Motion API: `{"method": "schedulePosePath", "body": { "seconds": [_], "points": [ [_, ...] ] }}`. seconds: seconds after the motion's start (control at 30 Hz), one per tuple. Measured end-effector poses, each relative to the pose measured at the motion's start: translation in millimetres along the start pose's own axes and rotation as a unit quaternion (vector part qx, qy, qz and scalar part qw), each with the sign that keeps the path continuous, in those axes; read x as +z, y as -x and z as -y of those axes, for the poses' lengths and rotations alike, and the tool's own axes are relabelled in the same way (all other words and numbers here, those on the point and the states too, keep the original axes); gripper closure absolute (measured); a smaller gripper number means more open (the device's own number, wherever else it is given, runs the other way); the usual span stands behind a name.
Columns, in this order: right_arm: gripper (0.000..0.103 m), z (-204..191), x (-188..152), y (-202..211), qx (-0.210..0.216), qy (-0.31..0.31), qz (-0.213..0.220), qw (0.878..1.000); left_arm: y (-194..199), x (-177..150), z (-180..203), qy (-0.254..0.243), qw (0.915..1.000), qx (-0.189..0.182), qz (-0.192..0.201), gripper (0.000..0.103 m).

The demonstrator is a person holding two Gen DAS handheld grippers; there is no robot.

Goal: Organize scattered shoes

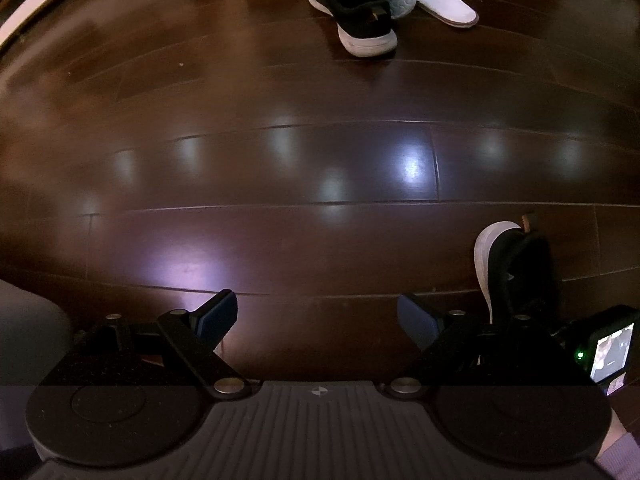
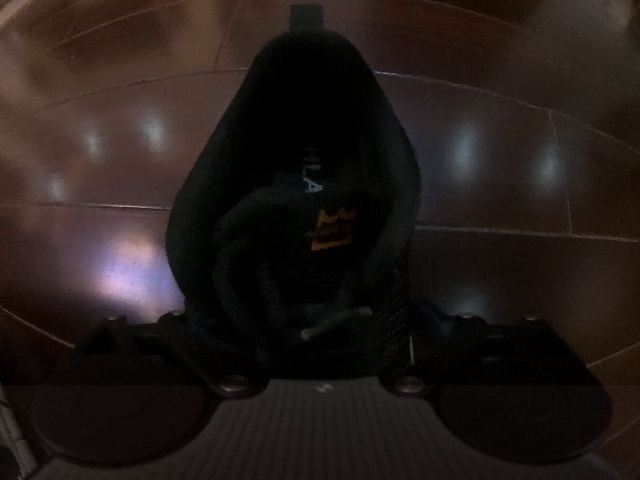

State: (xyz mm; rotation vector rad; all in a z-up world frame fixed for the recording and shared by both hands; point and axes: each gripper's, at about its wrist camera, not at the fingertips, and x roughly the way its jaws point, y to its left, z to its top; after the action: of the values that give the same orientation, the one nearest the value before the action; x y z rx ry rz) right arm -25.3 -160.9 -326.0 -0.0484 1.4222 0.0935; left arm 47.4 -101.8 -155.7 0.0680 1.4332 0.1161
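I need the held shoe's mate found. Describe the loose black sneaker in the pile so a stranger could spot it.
On the dark wood floor, look to the shoe pile at the far edge. The black sneaker lies nearest, in front of the white slipper. Its thick white sole and small tan mark by the collar set it apart.

both views are dim and bowed by fisheye curving, strongest at the edges. soft patches of glare sit on the glossy dark floor (image 1: 280,184), brightest toward 6 o'clock in the left wrist view. the right wrist view is darker and blurry, the black shoe (image 2: 304,184) nearly a silhouette, corners at 12 o'clock smeared.
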Motion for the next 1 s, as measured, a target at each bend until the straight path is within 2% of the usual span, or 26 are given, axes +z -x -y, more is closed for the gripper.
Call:
{"method": "schedulePosePath", "body": {
  "seconds": [0.03, 0.1, 0.13, 0.17, 0.27, 0.5, 0.8, 1.0],
  "points": [
    [0.018, 16, -15, 10, -0.005, 0.001, 0.003, 1.0, 1, 0, 0, 0.0, 1.0, -0.002, -0.001, 0.012],
    [0.02, 14, -5, 0, -0.012, 0.001, 0.006, 1.0, 2, -1, -2, 0.0, 1.0, -0.004, 0.0, 0.012],
    [0.022, 7, -4, 2, -0.018, -0.001, 0.009, 1.0, 3, -2, -2, 0.0, 1.0, -0.004, 0.001, 0.012],
    [0.028, 1, -8, 6, -0.02, -0.001, 0.012, 1.0, 4, -2, -3, 0.001, 1.0, -0.004, 0.002, 0.012],
    [0.032, -20, -4, 16, -0.028, -0.008, 0.019, 0.999, 4, -2, -7, 0.006, 1.0, -0.005, 0.001, 0.012],
    [0.034, -62, 6, 20, -0.014, -0.03, 0.019, 0.999, 6, -2, -23, 0.021, 0.9997, -0.008, 0.003, 0.012],
    [0.035, -137, 45, 13, 0.006, -0.032, 0.021, 0.999, 7, 3, -56, 0.046, 0.9987, -0.018, 0.005, 0.012],
    [0.035, -190, 73, 11, 0.016, -0.014, 0.025, 0.999, 3, 10, -90, 0.074, 0.9972, -0.009, 0.009, 0.012]
  ]
}}
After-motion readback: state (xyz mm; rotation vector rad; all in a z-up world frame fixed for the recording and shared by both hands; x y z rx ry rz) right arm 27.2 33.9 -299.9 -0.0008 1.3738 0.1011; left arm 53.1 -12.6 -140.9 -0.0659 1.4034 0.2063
